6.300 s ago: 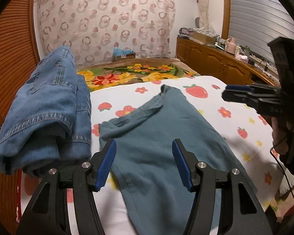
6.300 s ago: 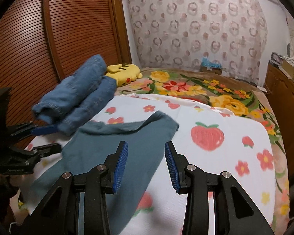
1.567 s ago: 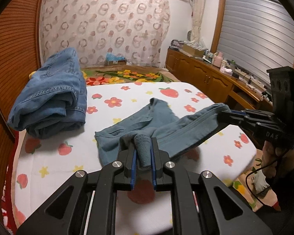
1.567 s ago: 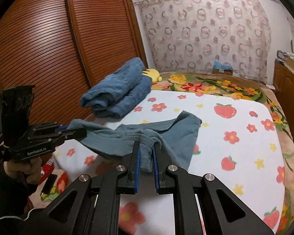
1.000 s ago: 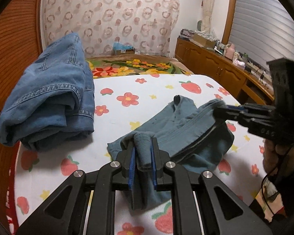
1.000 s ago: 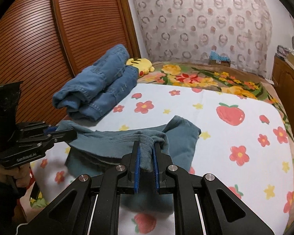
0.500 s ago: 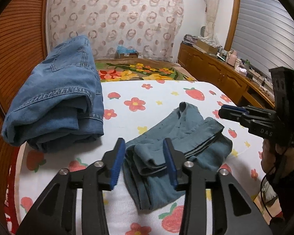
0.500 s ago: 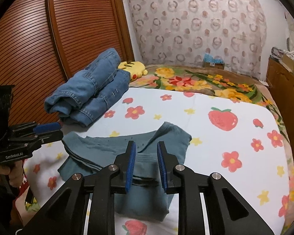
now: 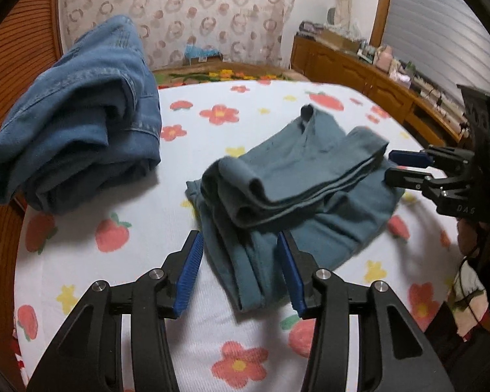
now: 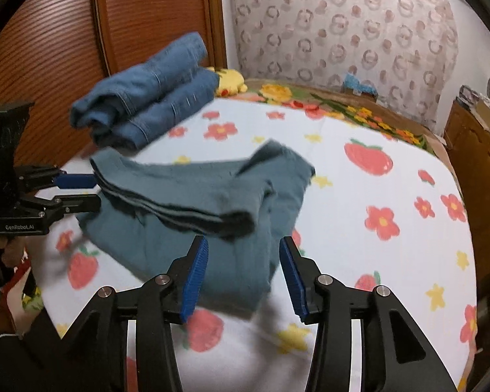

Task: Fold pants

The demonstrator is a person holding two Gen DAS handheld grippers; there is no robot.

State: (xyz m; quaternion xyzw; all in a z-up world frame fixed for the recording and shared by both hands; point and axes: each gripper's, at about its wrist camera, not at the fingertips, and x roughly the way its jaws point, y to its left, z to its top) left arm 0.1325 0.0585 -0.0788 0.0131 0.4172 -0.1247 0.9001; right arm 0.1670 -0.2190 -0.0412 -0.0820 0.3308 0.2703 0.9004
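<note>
Left wrist view: the left gripper has just been opening, jaws parted and empty, and the teal pants lie folded on the strawberry-print sheet beside the folded jeans. They look soft, light and floppy, best pinched at the doubled hem edge. Right wrist view: the right gripper has just been opening too, nothing clamped. 1 second ago both pinched the cuffs; now those are dropped.

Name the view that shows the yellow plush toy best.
The right wrist view: the yellow plush toy peeks out beside the folded jeans. In the left wrist view those jeans hide it completely.
</note>
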